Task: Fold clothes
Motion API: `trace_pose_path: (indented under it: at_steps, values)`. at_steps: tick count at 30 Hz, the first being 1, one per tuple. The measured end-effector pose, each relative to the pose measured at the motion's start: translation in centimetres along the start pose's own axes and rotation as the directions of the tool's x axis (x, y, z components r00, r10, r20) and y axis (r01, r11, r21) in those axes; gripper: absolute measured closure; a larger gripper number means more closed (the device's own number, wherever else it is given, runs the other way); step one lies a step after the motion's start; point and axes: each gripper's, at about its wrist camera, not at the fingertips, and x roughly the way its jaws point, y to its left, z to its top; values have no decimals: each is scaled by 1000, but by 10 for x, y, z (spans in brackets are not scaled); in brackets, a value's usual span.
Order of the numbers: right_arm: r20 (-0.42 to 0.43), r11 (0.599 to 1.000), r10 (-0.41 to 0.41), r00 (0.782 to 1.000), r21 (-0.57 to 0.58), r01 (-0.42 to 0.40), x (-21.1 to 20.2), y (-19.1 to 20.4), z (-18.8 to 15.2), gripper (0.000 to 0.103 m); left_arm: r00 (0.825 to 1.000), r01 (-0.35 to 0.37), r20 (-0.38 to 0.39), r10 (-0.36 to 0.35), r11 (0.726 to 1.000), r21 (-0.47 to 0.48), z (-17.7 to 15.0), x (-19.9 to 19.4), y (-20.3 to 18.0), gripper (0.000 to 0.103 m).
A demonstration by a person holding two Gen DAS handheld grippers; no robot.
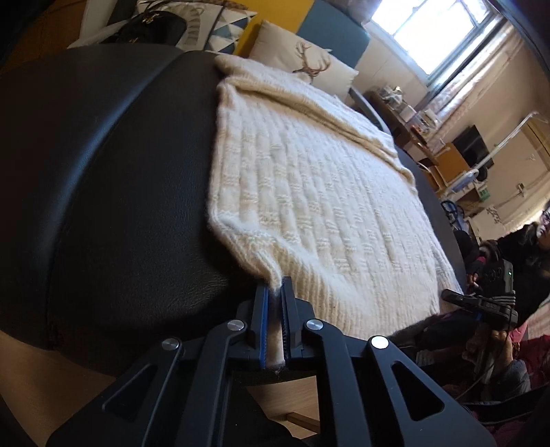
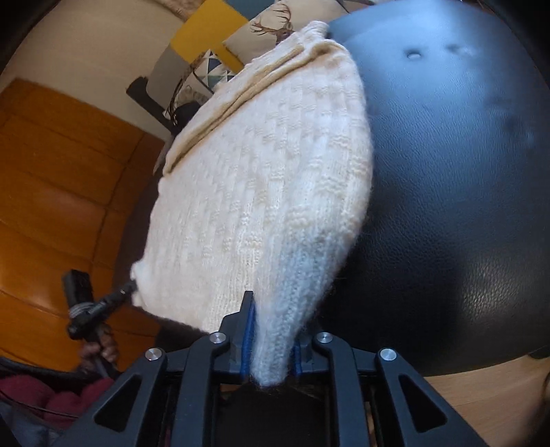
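A cream cable-knit sweater (image 1: 309, 192) lies spread flat on a black leather cushion (image 1: 103, 172). My left gripper (image 1: 274, 292) is shut on the sweater's near hem corner, with a strip of knit pinched between its blue pads. In the right wrist view the same sweater (image 2: 261, 178) runs away from me over the black cushion (image 2: 464, 172). There my right gripper (image 2: 275, 319) is shut on the other hem corner, and a thick fold of knit fills the gap and hides the right finger's tip. Each gripper also shows in the other's view: right gripper (image 1: 460, 299), left gripper (image 2: 127, 290).
A deer-print pillow (image 1: 302, 58) and a black handbag (image 1: 151, 24) lie beyond the cushion's far end. A person (image 1: 529, 240) in dark clothes sits at the right. Orange wooden panels (image 2: 51, 189) lie to the left. Pale wood (image 2: 481, 388) shows below the cushion's near edge.
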Motion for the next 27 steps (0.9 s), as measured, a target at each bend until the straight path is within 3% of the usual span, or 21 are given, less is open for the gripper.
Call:
trace_pose_path:
  at_steps: [4,6,9,16,21,25,26,27]
  values:
    - [-18,1000,-23,1000,-5,23,0,10,-2,71,1000,-3,-8,3,1000,-10,0,1,2,96]
    - [-44,998,-47,998,-39,46,0,19,-2,55,1000,-6,-12,6,1000,-5,-1,2,1,96]
    - [-71,989,-105,992,-109,97,3,33,-2,55,1000,-9,-16,9,1000,0,0,3,0,96]
    - [13,967,-247,969,-61,247,-7,33,1,55,1000,-2,-23,1,1000,-2,1,3,1,96]
    - [-5,956,-269,963,-125,266,1,39,5,47,1000,1,-22,-1,1000,-6,2,3,2,95]
    - [-3,910,-373,928,-199,365,7,52,1,50,1000,-4,-23,4,1000,2,2,2,1,95]
    - [13,892,-403,915,-218,396,8,55,-1,57,1000,-5,-23,5,1000,5,2,2,1,95]
    - [34,885,-414,910,-218,411,7,58,-1,71,1000,-5,-23,6,1000,6,2,2,1,95]
